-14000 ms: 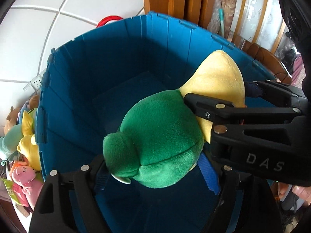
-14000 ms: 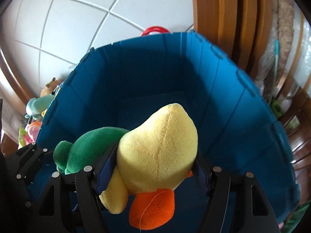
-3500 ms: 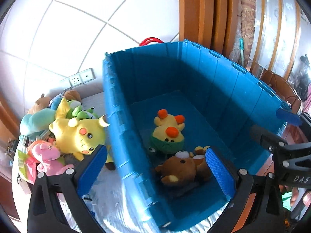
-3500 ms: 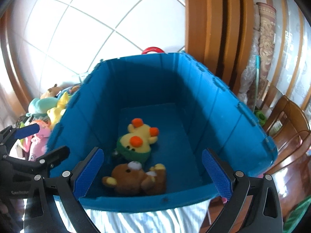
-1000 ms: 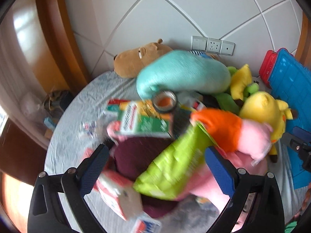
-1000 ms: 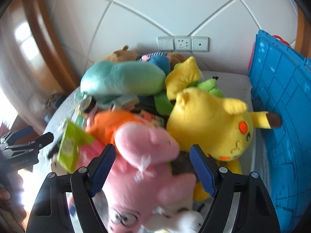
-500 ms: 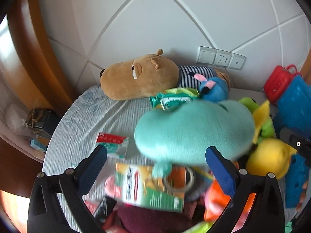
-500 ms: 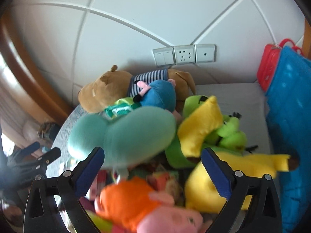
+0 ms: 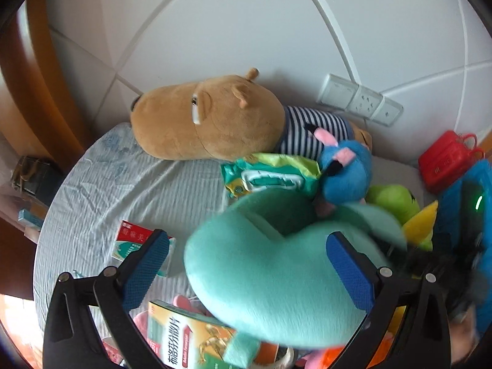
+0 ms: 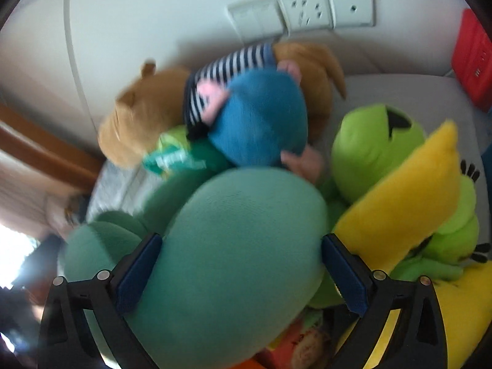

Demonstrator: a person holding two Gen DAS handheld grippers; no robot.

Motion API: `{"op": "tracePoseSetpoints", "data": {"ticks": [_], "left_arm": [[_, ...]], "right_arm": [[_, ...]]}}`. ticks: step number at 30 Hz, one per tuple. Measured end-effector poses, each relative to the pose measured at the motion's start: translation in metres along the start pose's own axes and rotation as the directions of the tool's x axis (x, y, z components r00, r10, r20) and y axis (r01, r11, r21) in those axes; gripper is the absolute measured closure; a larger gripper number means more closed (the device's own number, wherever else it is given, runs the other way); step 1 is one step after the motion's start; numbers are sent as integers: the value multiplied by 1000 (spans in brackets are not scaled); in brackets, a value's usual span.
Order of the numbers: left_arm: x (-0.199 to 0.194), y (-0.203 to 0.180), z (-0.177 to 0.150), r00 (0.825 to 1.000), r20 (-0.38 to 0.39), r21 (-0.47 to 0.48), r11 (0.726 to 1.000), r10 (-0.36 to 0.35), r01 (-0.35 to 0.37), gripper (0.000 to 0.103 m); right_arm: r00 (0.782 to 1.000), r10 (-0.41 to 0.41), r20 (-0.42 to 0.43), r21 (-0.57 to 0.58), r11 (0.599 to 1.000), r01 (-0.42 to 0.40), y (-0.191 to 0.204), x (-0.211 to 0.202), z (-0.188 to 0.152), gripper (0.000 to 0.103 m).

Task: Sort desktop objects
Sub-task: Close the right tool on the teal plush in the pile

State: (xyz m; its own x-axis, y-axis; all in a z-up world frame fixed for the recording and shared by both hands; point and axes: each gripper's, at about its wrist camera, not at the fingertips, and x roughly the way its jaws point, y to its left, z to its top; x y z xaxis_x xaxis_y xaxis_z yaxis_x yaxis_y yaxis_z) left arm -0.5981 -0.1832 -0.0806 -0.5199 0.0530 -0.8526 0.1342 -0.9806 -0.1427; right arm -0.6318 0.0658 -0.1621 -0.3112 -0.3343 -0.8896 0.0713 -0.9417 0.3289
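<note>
Your right hand-held gripper [image 10: 238, 270] has its blue pads spread wide on either side of the teal plush [image 10: 227, 261]; the toy fills the gap between them, though blur makes it impossible to tell whether the pads press on it. Your left hand-held gripper [image 9: 247, 272] is also spread apart, its fingers [image 9: 144, 264] straddling the same teal plush [image 9: 276, 279] from above, with no clamp visible.

The teal plush lies on top of the heap on the cloth-covered worktop [image 9: 123, 190]. Behind it sits a blue plush [image 10: 261, 123] with pink ears, touching the brown striped-shirt plush [image 9: 212, 123] that lies along the wall. A green wipes packet [image 9: 267, 175] is wedged between them. To the right, a lime-green plush [image 10: 372, 150] and a yellow plush [image 10: 402, 190] press against the teal one. A red-and-white box [image 9: 132, 240] lies flat near the left finger, and a green-and-orange box [image 9: 184, 338] pokes out beneath the teal plush.
</note>
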Motion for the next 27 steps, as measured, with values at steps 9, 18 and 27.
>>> {"op": "tracePoseSetpoints", "data": {"ticks": [9, 18, 27], "left_arm": [[10, 6, -73, 997, -75, 34, 999, 0, 3, 0], [13, 4, -75, 998, -59, 11, 1000, 8, -7, 0], [39, 13, -60, 996, -78, -56, 997, -52, 48, 0]], "right_arm": [[1000, 21, -6, -66, 998, -22, 8, -18, -72, 5], [1000, 10, -2, -32, 999, -10, 5, -18, -76, 4], [1000, 24, -16, -9, 1000, -24, -1, -1, -62, 0]]}}
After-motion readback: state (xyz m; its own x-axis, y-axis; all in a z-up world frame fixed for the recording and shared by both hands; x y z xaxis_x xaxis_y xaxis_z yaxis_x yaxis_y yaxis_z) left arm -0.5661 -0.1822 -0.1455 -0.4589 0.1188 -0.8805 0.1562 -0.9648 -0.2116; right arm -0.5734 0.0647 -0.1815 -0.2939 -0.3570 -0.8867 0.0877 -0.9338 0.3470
